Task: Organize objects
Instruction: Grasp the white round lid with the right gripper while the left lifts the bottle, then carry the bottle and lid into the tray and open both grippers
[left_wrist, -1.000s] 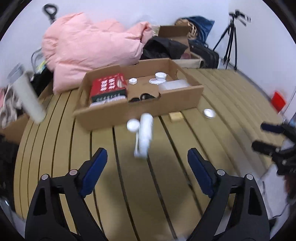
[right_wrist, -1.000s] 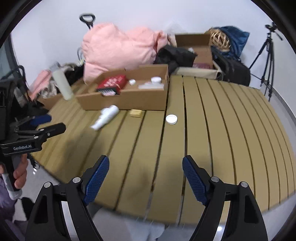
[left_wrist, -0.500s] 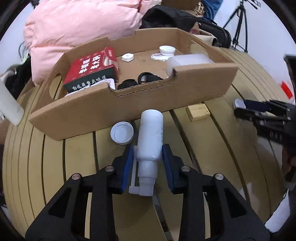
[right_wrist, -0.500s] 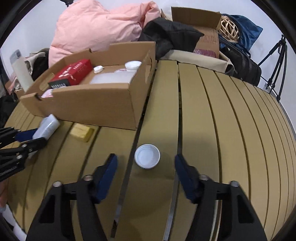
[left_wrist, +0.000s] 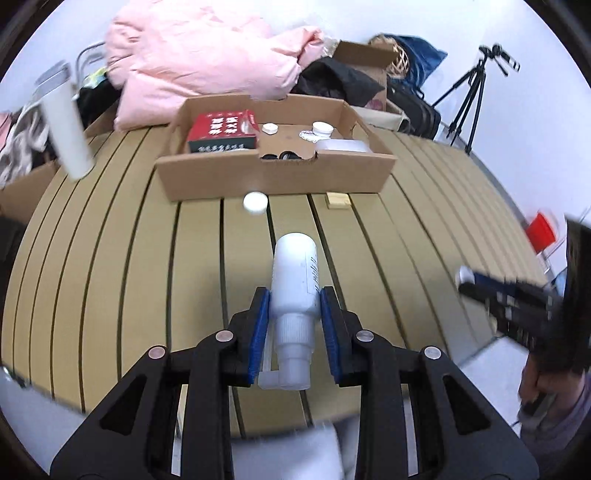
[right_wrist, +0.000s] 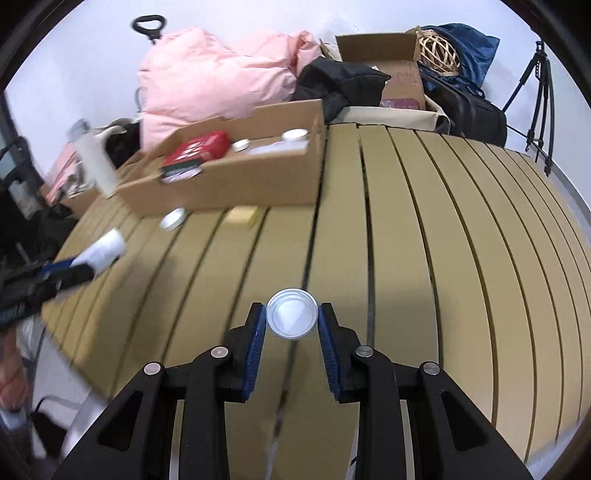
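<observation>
My left gripper (left_wrist: 294, 295) has its blue pads against the sides of a white pump bottle (left_wrist: 294, 266); its jaws are still closing. The bottle hangs above the slatted table, nozzle toward the camera. My right gripper (right_wrist: 291, 308) holds a round white lid (right_wrist: 291, 319) between its fingertips, and its jaws are closing too. Further back stands an open cardboard box (left_wrist: 273, 177) with a red carton (left_wrist: 221, 133) and small white items inside. In the right wrist view the left gripper (right_wrist: 74, 271) and the bottle (right_wrist: 105, 251) appear blurred at the left.
Another white lid (left_wrist: 255, 202) and a tan block (left_wrist: 337, 201) lie in front of the box. Behind the table are a pink duvet (left_wrist: 207, 62), black bags and a tripod (left_wrist: 469, 96). A white cylinder (left_wrist: 68, 122) stands at the left. The table's near edge is close below both grippers.
Both grippers went from wide open to closed, the left on the pump bottle and the right on the lid. Both have since drawn back from the box with them.
</observation>
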